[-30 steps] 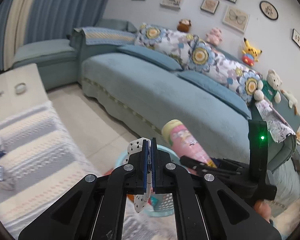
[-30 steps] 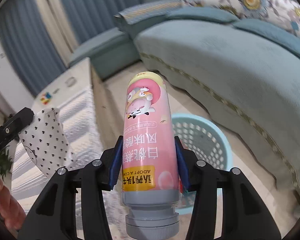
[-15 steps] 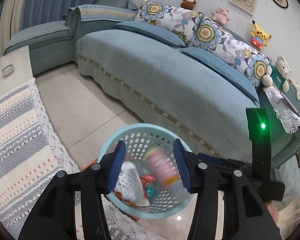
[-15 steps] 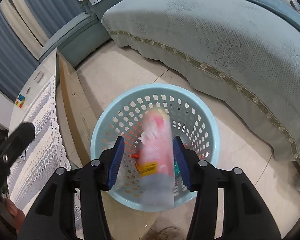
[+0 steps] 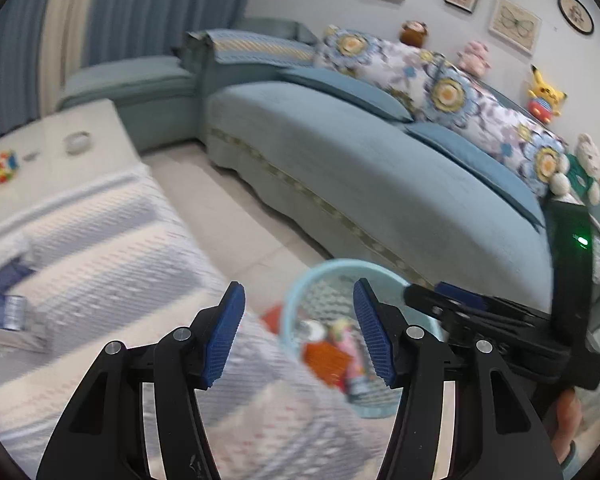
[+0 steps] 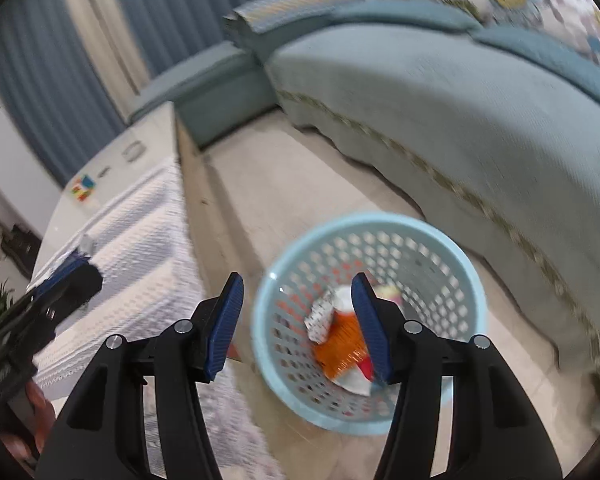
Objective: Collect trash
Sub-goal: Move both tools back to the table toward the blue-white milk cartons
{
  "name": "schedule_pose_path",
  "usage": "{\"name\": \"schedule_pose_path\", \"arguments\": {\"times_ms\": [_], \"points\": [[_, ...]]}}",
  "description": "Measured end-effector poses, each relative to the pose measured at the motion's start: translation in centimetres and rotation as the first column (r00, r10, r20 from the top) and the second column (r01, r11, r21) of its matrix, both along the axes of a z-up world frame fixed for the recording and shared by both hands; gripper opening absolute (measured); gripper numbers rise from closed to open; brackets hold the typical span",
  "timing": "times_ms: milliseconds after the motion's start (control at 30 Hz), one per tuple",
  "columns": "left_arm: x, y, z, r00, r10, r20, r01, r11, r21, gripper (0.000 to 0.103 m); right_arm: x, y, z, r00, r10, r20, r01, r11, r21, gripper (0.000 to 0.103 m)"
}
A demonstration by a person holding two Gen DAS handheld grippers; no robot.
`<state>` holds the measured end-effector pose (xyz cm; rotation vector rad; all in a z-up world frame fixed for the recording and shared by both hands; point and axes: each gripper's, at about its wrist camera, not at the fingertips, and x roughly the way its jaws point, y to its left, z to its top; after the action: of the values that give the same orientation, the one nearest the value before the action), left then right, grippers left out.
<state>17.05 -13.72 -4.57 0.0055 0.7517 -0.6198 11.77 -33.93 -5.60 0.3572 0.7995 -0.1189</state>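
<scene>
On the tiled floor between a striped table cloth [image 6: 140, 240] and a teal sofa [image 6: 460, 100] stands a pale blue perforated basket [image 6: 466, 280]. Inside lie an orange wrapper [image 6: 338, 344], a polka-dot paper scrap [image 6: 320, 318] and a pink bottle [image 5: 350, 354], blurred. The right gripper [image 6: 296, 324] hangs above the basket, fingers spread wide and holding nothing; the trash sits below, beside its right finger. The left gripper [image 5: 298, 334] is likewise wide apart and bare, over the cloth's edge, with the basket [image 5: 300, 288] beneath its fingers.
</scene>
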Motion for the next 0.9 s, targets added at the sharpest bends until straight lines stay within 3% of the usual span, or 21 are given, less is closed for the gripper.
{"name": "schedule_pose_path", "arguments": {"times_ms": [167,333,400,467,667,900], "points": [[1.7,5.7,0.5,0.98,0.182,0.08,-0.188,0.979,0.079,0.06,0.9,4.4,-0.1,0.995,0.087,0.048,-0.085,0.996,-0.023,0.053],[4.9,11.8,-1.8,0.896,0.416,0.154,-0.442,0.868,0.227,0.06,2.7,9.0,-3.1,0.987,0.161,-0.001,-0.16,0.985,-0.06,0.053],[5.9,13.6,-3.1,0.867,0.463,0.186,-0.498,0.819,0.283,0.06,3.3,10.6,-4.5,0.982,0.185,-0.027,-0.186,0.979,-0.083,0.053],[6.5,14.8,-4.0,0.852,0.484,0.198,-0.523,0.79,0.32,0.06,3.7,11.5,-5.5,0.979,0.196,-0.047,-0.2,0.975,-0.101,0.053],[7.1,16.5,-5.5,0.852,0.479,0.21,-0.523,0.768,0.37,0.064,4.3,12.0,-6.8,0.977,0.2,-0.073,-0.207,0.973,-0.103,0.053],[3.5,20.0,-5.3,0.853,0.482,0.199,-0.521,0.777,0.353,0.066,4.3,12.0,-7.1,0.977,0.198,-0.072,-0.204,0.975,-0.087,0.053]]}}
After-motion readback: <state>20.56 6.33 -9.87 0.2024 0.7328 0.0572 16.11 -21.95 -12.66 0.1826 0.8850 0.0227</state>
